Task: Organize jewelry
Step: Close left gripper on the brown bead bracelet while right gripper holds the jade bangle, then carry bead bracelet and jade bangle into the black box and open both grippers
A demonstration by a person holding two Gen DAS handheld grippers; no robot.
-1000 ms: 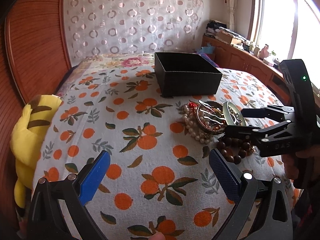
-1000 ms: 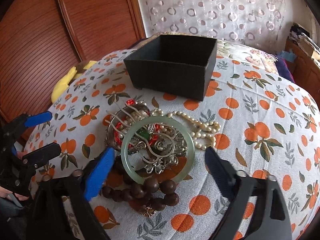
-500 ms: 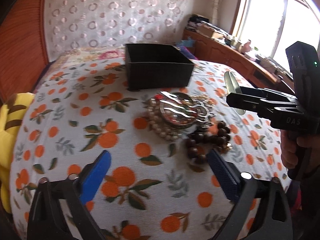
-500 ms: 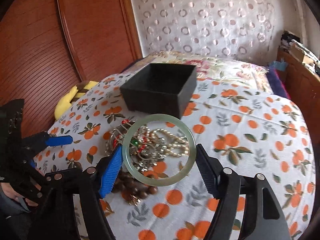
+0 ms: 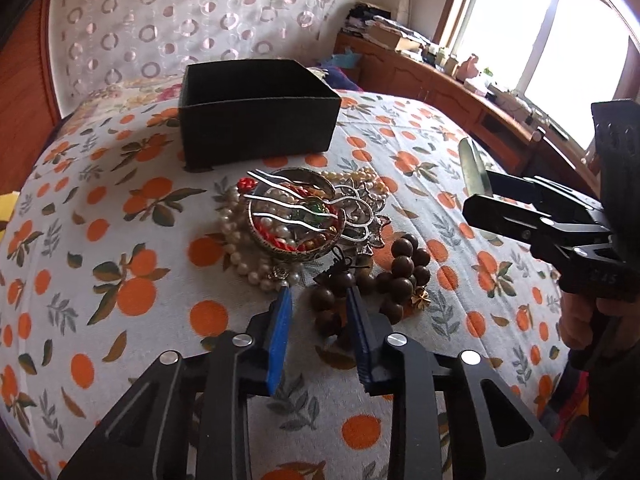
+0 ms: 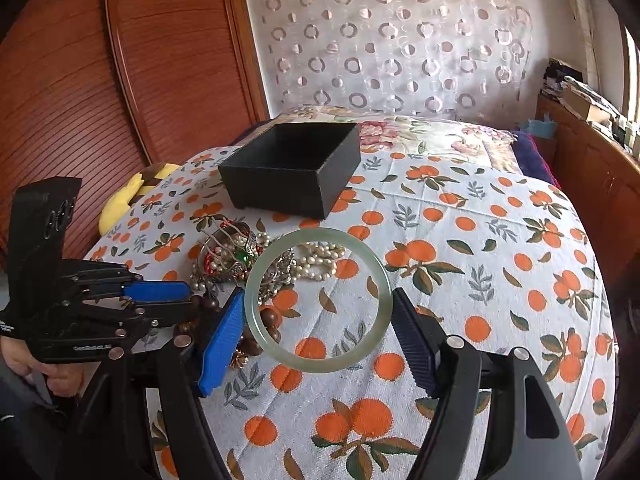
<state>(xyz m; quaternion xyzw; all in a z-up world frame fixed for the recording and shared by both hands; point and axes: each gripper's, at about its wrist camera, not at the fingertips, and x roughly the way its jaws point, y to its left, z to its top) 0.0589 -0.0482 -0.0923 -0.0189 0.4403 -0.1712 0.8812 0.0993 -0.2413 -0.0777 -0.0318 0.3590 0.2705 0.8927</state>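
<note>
The right gripper (image 6: 320, 320) clamps a pale green jade bangle (image 6: 318, 300), a smooth translucent ring held by its outer rim between the blue ribbed pad on one side and the dark pad on the other, lifted clear of the orange-print bedspread (image 6: 480, 280) on the near side of the black box (image 6: 292, 168) and just beside the jewelry heap. The left gripper (image 5: 318, 300) has just been closing its jaws; they now stand narrow over the dark brown wooden bead bracelet (image 5: 400, 272), a cluster of glossy round beads at the heap's nearest edge, with a bead or two between the blue pads, though whether the pads press on them cannot be told. Just behind the beads lies a round engraved metal bangle (image 5: 296, 220) tangled with red and green beads, with a wavy silver hair fork (image 5: 288, 200) laid across it and strands of cream pearls (image 5: 240, 240) curling around it. Farther back, close behind the heap, stands the black box, square and open-topped with matte textured walls; as much of its inside as can be seen holds nothing. Beyond the box hangs a sheer curtain (image 6: 392, 40) patterned with rings.
</note>
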